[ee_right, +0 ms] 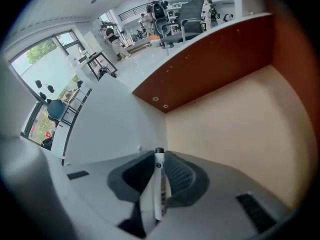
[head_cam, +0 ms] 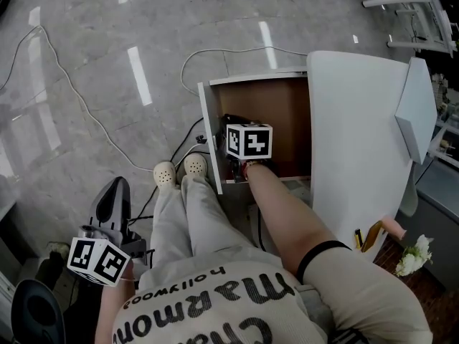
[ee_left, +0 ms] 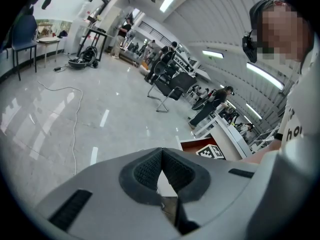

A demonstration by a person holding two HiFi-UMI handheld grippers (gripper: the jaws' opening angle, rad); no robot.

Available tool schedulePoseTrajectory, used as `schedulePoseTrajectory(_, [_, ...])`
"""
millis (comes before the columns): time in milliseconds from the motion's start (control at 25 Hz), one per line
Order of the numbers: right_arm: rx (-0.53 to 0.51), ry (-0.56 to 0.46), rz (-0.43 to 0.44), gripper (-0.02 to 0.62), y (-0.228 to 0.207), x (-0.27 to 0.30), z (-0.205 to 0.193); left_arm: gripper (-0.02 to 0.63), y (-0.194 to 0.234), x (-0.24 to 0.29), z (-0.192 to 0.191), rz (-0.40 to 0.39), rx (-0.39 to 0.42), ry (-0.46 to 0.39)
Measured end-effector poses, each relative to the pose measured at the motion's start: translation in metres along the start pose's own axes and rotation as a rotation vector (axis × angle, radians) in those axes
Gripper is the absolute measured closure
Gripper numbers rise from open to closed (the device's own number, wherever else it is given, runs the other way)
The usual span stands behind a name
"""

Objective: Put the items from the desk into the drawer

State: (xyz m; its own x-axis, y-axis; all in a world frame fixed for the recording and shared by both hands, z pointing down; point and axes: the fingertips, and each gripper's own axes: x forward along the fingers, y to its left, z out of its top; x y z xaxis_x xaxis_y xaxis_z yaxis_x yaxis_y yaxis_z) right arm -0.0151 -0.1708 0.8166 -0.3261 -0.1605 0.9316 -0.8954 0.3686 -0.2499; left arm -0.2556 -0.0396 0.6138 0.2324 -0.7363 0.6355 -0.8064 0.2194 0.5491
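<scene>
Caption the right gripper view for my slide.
Right gripper clamps a white black-capped marker pen over the open drawer with red-brown walls and beige floor.

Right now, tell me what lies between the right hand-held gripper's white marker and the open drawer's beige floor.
Nothing. The right gripper view shows the white black-capped marker, clamped in the right hand-held gripper, over bare beige drawer floor.

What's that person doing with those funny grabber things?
A person holds a gripper in each hand. The right gripper is pinching a white marker and pointing down into the open drawer. The marker hasn't been let go yet. The left gripper is shut with nothing in it, off to the side above the floor.
</scene>
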Motion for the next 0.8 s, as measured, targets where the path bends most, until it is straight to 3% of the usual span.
schedulePoseTrajectory(440, [0.019, 0.047, -0.04, 0.523, -0.014, 0.01, -0.01, 0.607, 0.006, 0.001, -0.009, 0.007, -0.017, 0.02])
schedulePoseTrajectory(800, [0.059, 0.036, -0.017, 0.518, -0.015, 0.016, -0.014, 0.607, 0.008, 0.0, -0.016, 0.011, -0.023, 0.022])
